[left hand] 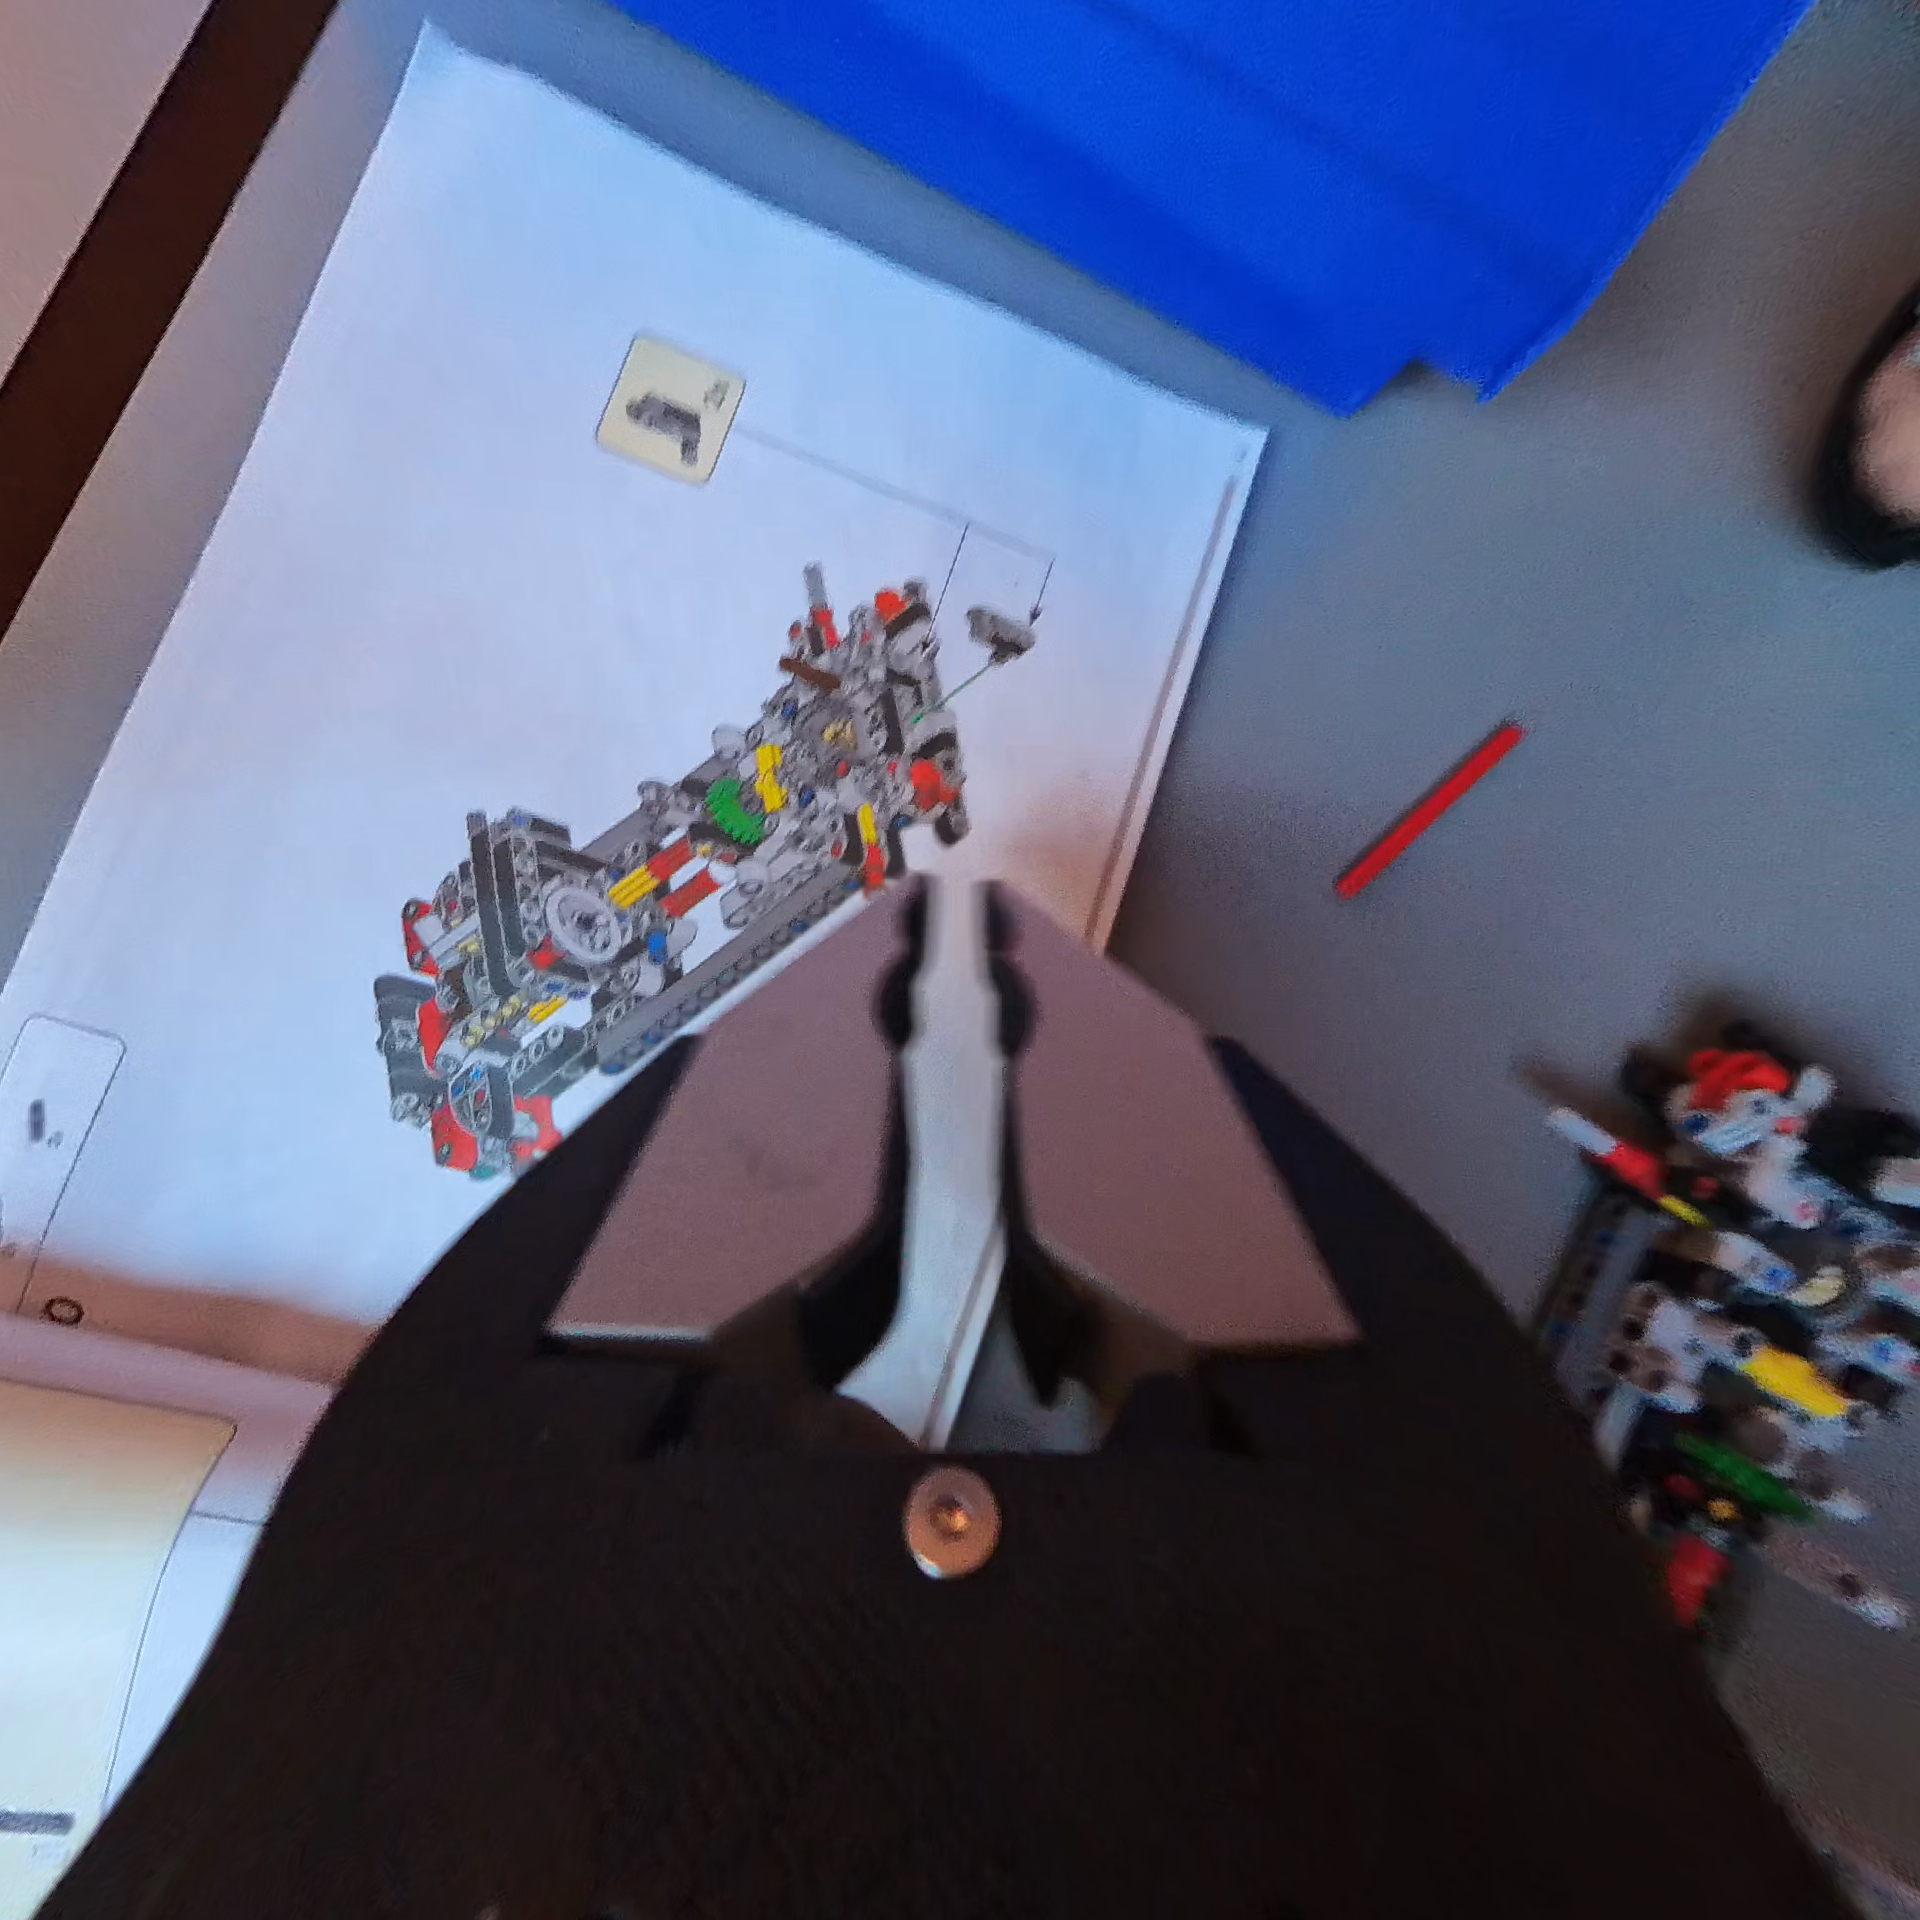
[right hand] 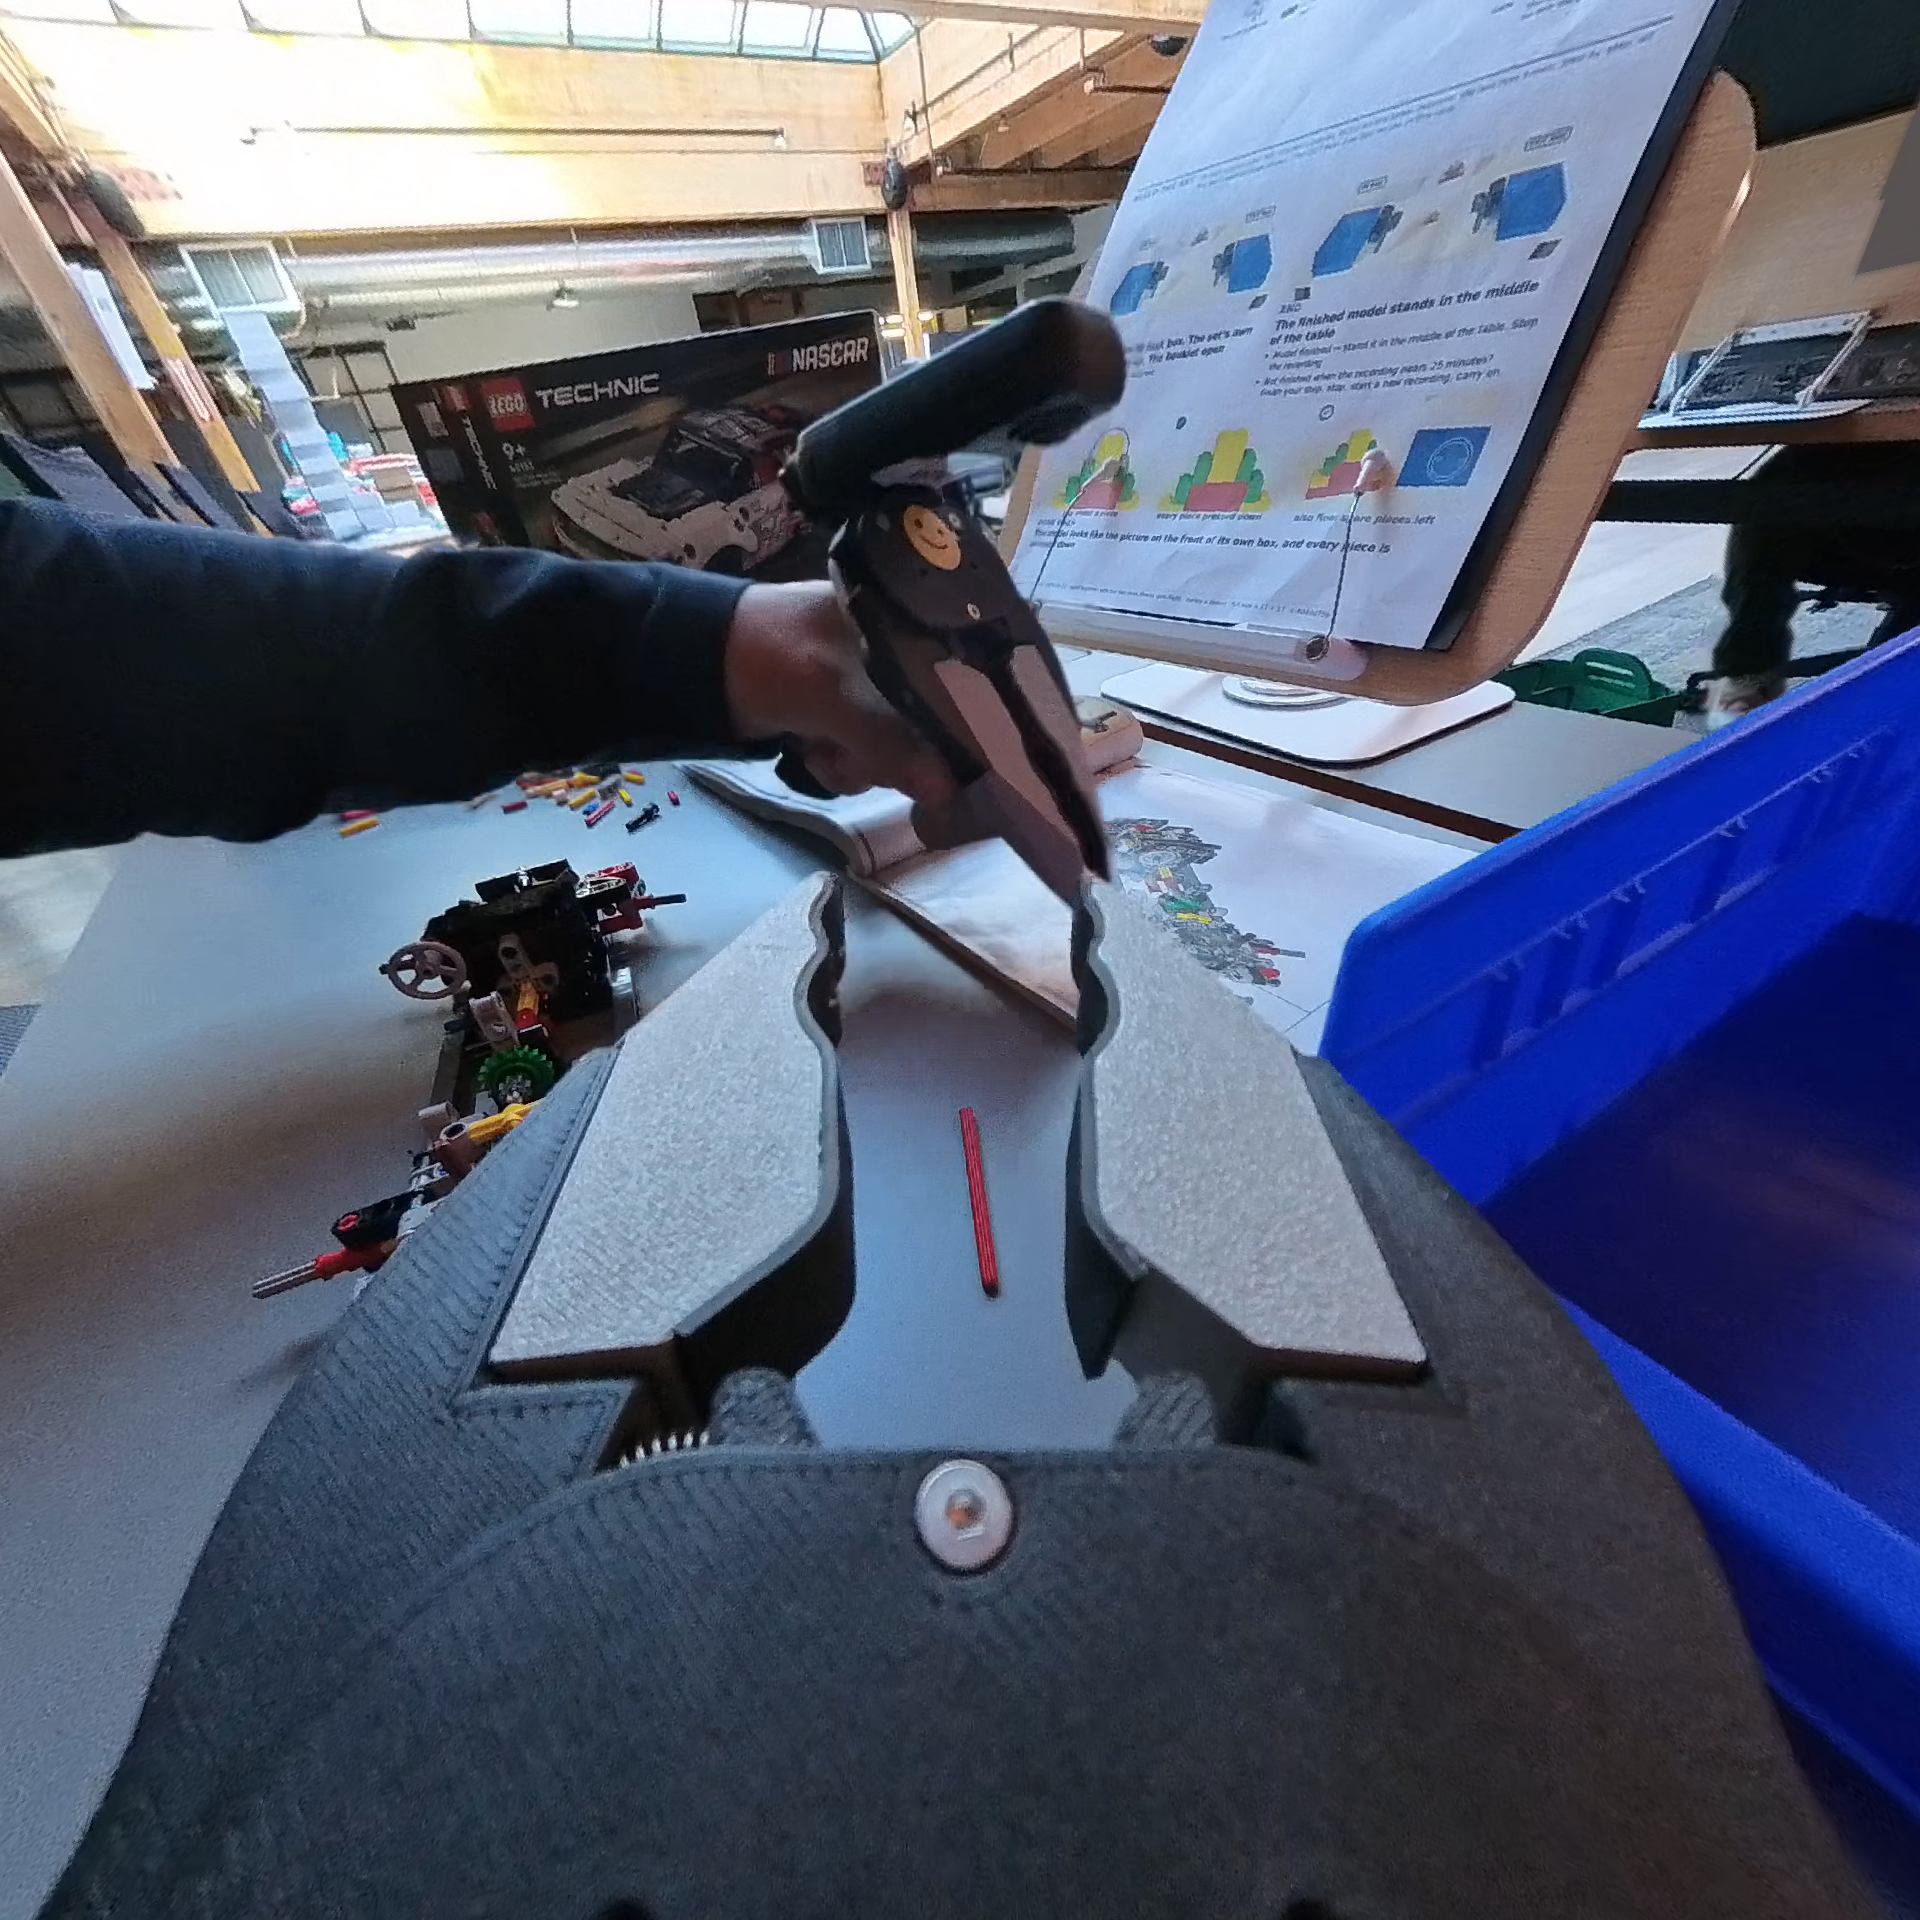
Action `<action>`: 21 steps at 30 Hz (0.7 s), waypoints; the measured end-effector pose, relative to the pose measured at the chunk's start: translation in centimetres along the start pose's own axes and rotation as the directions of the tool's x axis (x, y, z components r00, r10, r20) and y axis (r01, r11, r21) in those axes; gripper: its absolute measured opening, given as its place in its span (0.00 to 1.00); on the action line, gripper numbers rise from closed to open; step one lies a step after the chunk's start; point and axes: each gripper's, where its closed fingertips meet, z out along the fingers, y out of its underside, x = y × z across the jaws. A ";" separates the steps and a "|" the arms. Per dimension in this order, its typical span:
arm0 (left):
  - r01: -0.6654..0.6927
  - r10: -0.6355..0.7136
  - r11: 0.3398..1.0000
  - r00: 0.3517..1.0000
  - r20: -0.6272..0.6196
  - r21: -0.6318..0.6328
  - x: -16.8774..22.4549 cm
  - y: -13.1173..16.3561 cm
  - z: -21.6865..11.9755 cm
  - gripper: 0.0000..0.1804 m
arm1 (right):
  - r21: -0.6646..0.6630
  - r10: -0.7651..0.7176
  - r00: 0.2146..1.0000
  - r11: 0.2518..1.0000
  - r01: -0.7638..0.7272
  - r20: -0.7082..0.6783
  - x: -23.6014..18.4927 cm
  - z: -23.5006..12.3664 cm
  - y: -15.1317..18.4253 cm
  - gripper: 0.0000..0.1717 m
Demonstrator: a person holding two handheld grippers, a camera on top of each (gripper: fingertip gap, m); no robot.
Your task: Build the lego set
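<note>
My left gripper point(left hand: 951, 894) hangs over the near edge of an open instruction booklet point(left hand: 520, 520). Its fingers are drawn almost together, and only a narrow slit of white page shows between them. The right wrist view shows the left gripper point(right hand: 1081, 862) in a person's hand, tips pointing down at the booklet point(right hand: 1351, 883). My right gripper point(right hand: 958, 894) is open above the grey table. A thin red axle point(right hand: 977, 1200) lies on the table in the gap between its fingers, untouched. The axle also shows in the left wrist view point(left hand: 1429, 810), to the right of the booklet.
A partly built brick vehicle point(right hand: 520, 935) stands left of my right gripper and also shows in the left wrist view point(left hand: 1745, 1330). A blue bin point(right hand: 1662, 1039) stands close on the right. Loose small pieces point(right hand: 582, 790), the set's box point(right hand: 623, 436) and a sheet on a wooden stand point(right hand: 1403, 312) are farther back. Spacing between my two grippers at the tips: around 15 cm.
</note>
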 end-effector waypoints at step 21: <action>0.131 -0.124 0.991 0.953 -0.276 0.008 2.5 1.1 2.1 0.00 | 0.017 0.006 1.000 1.000 -0.006 0.001 -0.1 -0.4 -0.5 0.23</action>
